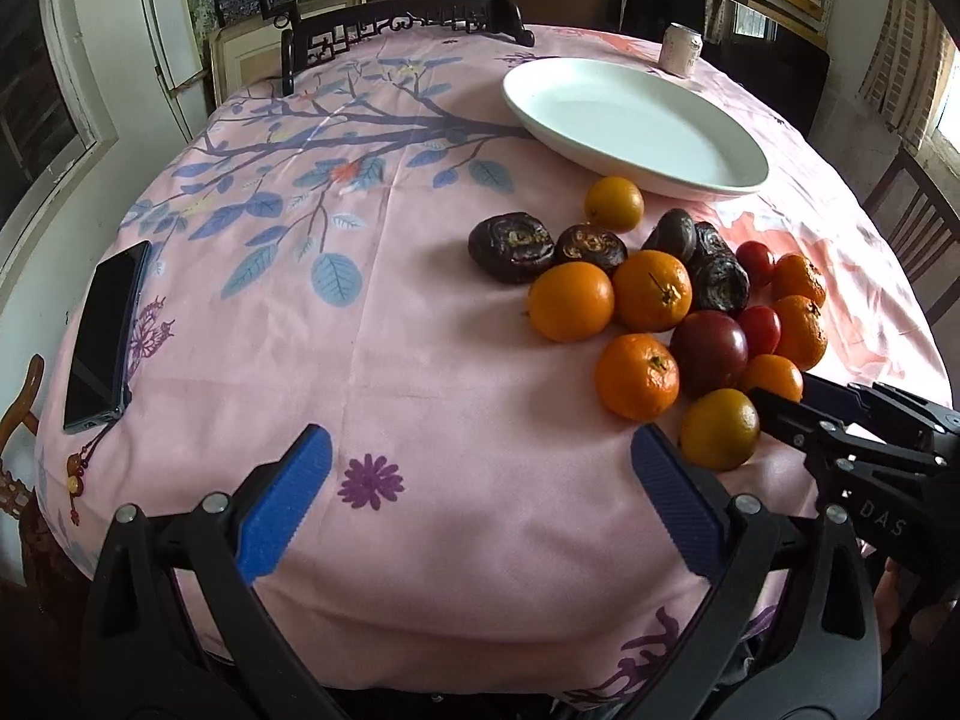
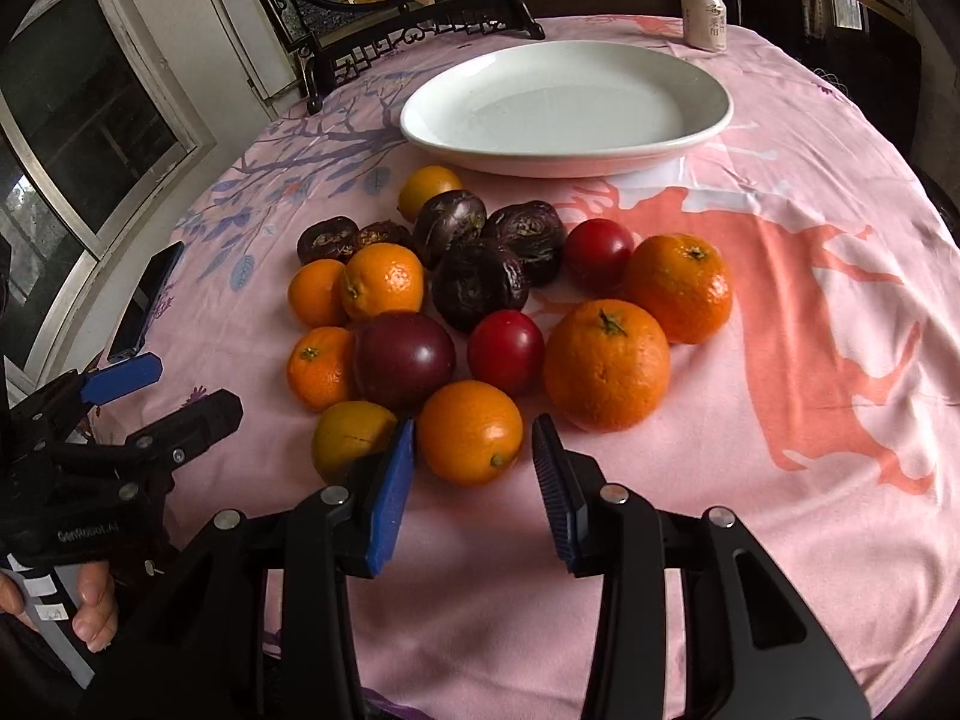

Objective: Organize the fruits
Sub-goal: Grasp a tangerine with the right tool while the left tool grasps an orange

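A pile of fruit lies on the pink cloth: several oranges, wrinkled dark purple fruits (image 2: 477, 285) and smooth red ones (image 2: 505, 349). My right gripper (image 2: 474, 423) has its blue pads against the sides of the nearest small orange (image 2: 468, 438), which rests on the cloth. In the left wrist view this gripper (image 1: 786, 387) reaches into the pile from the right, around that orange (image 1: 774, 373). My left gripper (image 1: 480, 438) hangs open over bare cloth, left of the pile, with nothing between its fingers. A white oval plate (image 2: 708, 114) stands behind the fruit and holds nothing.
A drinks can (image 2: 707, 21) stands at the far edge, beyond the plate. A dark phone (image 1: 99, 336) lies near the left edge of the table. A carved dark chair back (image 1: 408, 21) rises behind the table. A yellowish orange (image 2: 351, 438) sits just left of the right gripper's fingers.
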The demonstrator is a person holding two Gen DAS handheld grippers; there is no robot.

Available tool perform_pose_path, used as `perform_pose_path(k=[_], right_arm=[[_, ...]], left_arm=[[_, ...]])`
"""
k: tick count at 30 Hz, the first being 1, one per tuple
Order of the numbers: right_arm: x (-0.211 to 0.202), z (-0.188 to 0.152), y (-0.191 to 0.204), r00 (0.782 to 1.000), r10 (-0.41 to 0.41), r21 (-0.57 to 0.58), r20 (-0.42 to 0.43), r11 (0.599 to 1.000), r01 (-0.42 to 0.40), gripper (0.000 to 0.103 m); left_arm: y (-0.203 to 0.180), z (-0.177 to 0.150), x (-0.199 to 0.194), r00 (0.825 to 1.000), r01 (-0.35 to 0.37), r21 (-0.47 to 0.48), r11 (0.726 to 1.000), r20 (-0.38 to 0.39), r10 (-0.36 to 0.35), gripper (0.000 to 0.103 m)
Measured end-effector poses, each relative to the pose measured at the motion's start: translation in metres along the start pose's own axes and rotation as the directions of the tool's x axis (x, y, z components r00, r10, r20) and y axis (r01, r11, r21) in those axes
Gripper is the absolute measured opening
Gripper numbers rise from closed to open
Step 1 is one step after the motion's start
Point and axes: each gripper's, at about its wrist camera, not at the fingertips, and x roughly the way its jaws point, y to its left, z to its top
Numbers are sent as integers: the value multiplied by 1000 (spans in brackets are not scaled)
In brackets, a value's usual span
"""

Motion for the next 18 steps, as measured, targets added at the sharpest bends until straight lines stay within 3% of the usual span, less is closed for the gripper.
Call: perform_pose_path(k=[9,11,14,18], right_arm=[[-37,-11,-12,991,-120,4,61,993,120,35],[-41,-13,-19,991,-116,23,63,993,115,35],[-44,-13,-22,992,-109,26,66,994,108,35],[-42,-13,-18,994,-97,13,60,995,96,35]], left_arm=[[11,21,17,1000,-12,-40,999,3,12,101],[9,24,25,1000,16,-39,999,-27,-17,101],[7,27,31,1000,-14,-25,1000,-20,14,101],[7,40,40,998,60,-62,996,-10,-61,101]])
